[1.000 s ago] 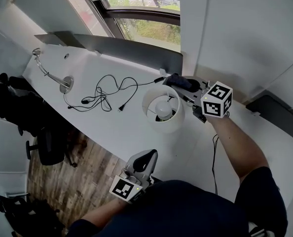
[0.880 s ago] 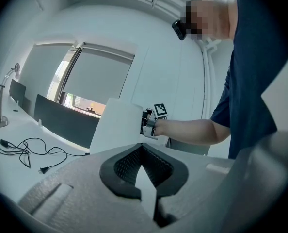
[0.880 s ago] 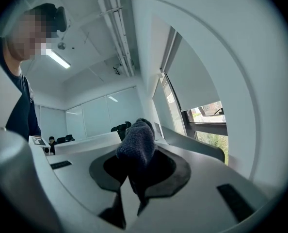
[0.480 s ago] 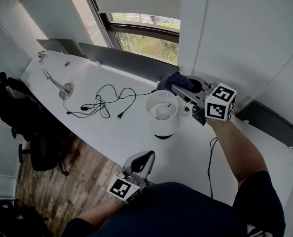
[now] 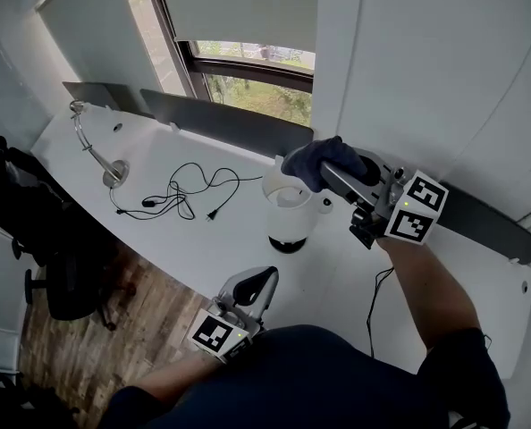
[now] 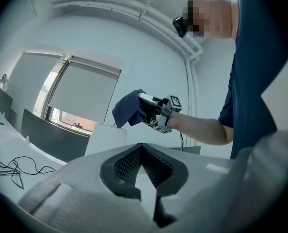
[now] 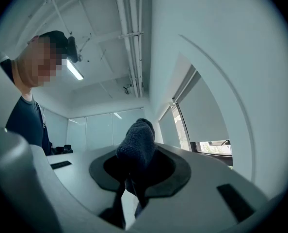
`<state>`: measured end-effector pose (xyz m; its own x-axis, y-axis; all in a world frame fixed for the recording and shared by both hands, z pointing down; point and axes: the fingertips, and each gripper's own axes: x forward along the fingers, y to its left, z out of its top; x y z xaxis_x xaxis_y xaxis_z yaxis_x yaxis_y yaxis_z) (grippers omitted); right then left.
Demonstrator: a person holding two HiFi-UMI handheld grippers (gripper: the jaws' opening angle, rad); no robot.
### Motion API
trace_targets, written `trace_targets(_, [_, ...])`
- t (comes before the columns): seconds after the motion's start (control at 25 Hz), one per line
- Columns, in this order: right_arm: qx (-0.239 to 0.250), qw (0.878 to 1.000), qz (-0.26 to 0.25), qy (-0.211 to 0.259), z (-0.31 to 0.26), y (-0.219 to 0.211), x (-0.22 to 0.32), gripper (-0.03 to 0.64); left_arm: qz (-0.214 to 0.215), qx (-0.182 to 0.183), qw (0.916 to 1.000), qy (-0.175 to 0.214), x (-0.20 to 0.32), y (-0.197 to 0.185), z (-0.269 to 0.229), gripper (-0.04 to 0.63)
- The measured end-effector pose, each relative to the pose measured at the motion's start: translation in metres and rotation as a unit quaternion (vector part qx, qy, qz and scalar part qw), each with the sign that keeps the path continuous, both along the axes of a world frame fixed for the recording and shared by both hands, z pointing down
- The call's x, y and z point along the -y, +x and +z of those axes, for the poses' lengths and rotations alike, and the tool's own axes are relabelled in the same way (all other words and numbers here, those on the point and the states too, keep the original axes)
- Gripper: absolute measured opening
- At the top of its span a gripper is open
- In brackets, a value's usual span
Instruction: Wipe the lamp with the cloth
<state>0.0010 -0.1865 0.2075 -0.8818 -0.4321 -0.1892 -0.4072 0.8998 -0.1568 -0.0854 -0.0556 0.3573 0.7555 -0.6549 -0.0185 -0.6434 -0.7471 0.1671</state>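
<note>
Looks like an office to me. There's a long white desk (image 5: pixel 203 235) with a dark divider panel (image 5: pixel 221 121) along its far edge, and a black swivel chair (image 5: pixel 62 271) on the wood floor (image 5: pixel 96 347) off to the left. A loose cable (image 5: pixel 181 189) lies on the desk, and a window (image 5: pixel 248 92) with a roller blind (image 5: pixel 239 7) sits behind. Overhead there's a strip light (image 7: pixel 77 70) and bare ceiling pipes (image 7: pixel 132 33).

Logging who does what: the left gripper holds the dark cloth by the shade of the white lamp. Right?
No: the right gripper holds the dark cloth by the shade of the white lamp. The right gripper view shows its jaws shut on it.
</note>
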Motion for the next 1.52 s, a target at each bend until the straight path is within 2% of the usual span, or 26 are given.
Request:
trace_targets(0.28, [0.023,0.999,0.013,-0.022,0.012,0.001,-0.065,0.089,0.03,-0.011,0.9994,0.012,-0.013,0.002,-0.007,0.006])
trace_targets(0.6, [0.044,0.994,0.037,-0.088,0.074,-0.009,-0.102,0.088,0.062,-0.004,0.9976,0.03,-0.02,0.001,-0.005,0.006])
trace_targets(0.92, [0.062,0.987,0.046,-0.144,0.12,-0.026,-0.127,0.089,0.073,-0.006,0.9971,0.02,-0.023,-0.001,-0.002,0.006])
trace_targets(1.52, [0.012,0.99,0.075,-0.115,0.142,-0.056,-0.167,0.088,0.085,-0.022,0.9958,0.026,-0.034,-0.003,-0.014,0.006])
